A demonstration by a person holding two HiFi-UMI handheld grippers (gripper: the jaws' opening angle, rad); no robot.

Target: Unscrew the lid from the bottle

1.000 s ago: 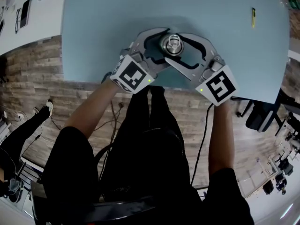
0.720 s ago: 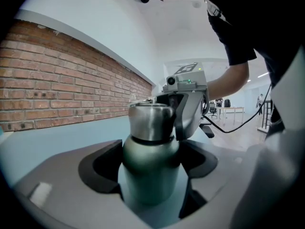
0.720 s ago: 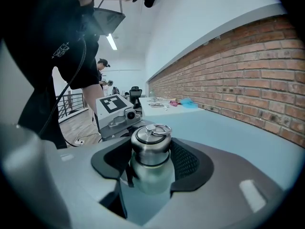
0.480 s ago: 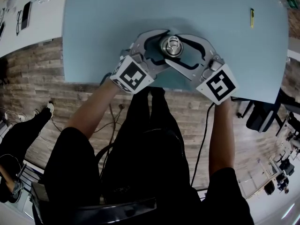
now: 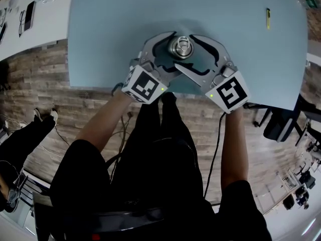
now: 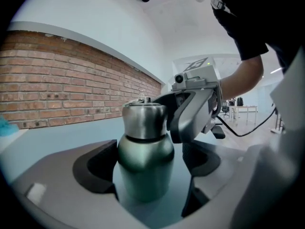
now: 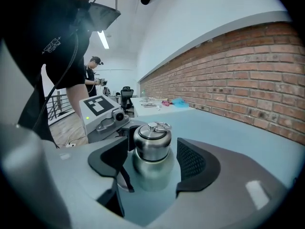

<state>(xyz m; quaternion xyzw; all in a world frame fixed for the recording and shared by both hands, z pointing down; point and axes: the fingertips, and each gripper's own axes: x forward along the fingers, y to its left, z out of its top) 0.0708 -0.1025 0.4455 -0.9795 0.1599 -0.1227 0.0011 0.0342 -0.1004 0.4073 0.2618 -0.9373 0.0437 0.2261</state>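
L gripper (image 5: pixel 168 50) jaws wide, just been opening. Bottle (image 6: pixel 145 168) stands upright btwn them, low on the body. It sits right at one pad (image 6: pixel 95 166) w/ a clear gap to the other, so no squeeze. R gripper (image 5: pixel 193 51) same: jaws wide, just been opening, lid (image 7: pixel 151 142) btwn them at lid height. Thin gaps both sides, pads not pressing. Grippers come in from opp sides, L from left, R from right. Jaws overlap round the bottle in head view, R higher than L. Lid on, steel, w/ ring (image 7: pixel 162 125) on top. Bottle body greenish metal. It's on a pale blue table (image 5: pixel 115 14), near the edge closest to the person, roughly mid-width. Small yellow pen-like item (image 5: pixel 268 18) at far right of table, well apart from bottle. Brick wall (image 6: pixel 71 80) behind table in both gripper views.
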